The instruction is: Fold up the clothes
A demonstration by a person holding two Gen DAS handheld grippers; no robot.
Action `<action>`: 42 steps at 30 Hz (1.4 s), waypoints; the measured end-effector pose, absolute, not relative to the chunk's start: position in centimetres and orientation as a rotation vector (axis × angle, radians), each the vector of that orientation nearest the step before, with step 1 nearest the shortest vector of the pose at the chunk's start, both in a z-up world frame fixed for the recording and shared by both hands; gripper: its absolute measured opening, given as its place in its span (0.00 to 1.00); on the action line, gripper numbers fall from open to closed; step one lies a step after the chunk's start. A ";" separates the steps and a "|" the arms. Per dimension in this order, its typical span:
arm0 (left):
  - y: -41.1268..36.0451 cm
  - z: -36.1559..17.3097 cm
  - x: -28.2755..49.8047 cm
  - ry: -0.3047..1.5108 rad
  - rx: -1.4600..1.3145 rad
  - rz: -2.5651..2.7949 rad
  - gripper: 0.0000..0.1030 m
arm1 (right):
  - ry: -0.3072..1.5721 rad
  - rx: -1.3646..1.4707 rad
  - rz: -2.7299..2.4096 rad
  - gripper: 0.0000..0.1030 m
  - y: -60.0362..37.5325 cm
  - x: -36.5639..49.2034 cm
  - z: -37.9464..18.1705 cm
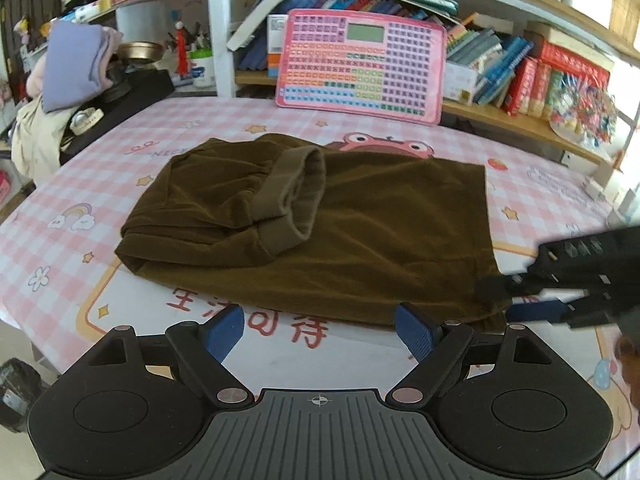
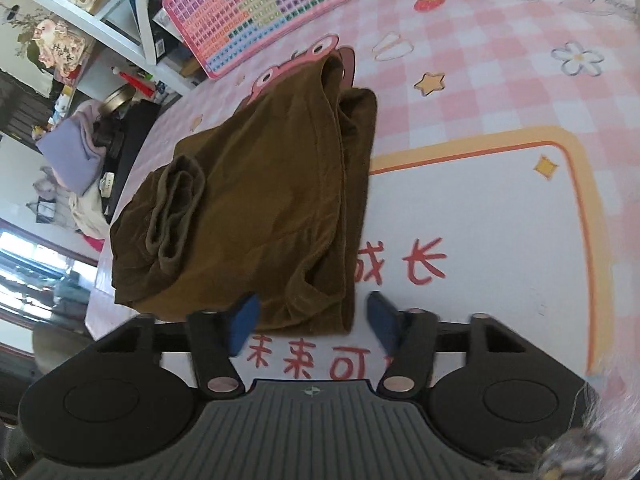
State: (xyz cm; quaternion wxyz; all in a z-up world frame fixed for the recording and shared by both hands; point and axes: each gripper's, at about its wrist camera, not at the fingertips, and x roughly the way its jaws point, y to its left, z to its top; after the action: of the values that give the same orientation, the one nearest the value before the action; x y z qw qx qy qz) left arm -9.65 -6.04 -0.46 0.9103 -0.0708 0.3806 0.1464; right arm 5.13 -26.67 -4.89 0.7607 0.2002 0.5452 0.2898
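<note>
Left claw [image 1: 320, 330] spread, level; right claw [image 2: 313, 322] spread over garment [image 2: 256, 200] corner.

L gripper [image 1: 320, 330] fingers apart, R gripper [image 2: 314, 322] same

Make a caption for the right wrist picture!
Open right gripper hovers at the near edge of a folded brown garment.

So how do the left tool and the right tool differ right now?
The left tool hangs back over bare tablecloth, short of the folded brown velvety garment; the right tool is at the garment's near corner, straddling its edge. The left tool faces the garment's long near edge, while the right tool comes in from its right end. Both are open with blue pads, and neither grips cloth.
</note>
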 end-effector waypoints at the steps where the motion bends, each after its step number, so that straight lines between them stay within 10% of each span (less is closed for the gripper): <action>1: -6.4 -0.5 -9.5 0.791 -0.137 0.294 0.82 | 1.200 0.445 0.637 0.47 -26.5 5.6 -5.0; 20: -12.8 -2.3 -6.0 0.847 0.237 0.149 0.82 | 1.255 0.655 0.755 0.18 -26.7 9.1 -4.6; 42: -13.6 -3.1 -4.6 0.853 0.413 0.066 0.83 | 1.299 0.438 0.666 0.41 -26.8 9.1 -5.1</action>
State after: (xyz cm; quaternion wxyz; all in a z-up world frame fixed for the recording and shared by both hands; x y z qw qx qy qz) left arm -4.59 -13.63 -3.06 0.8892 0.1989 0.4108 0.0319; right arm 9.08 -26.83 -5.07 0.7235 0.1986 0.5883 0.3016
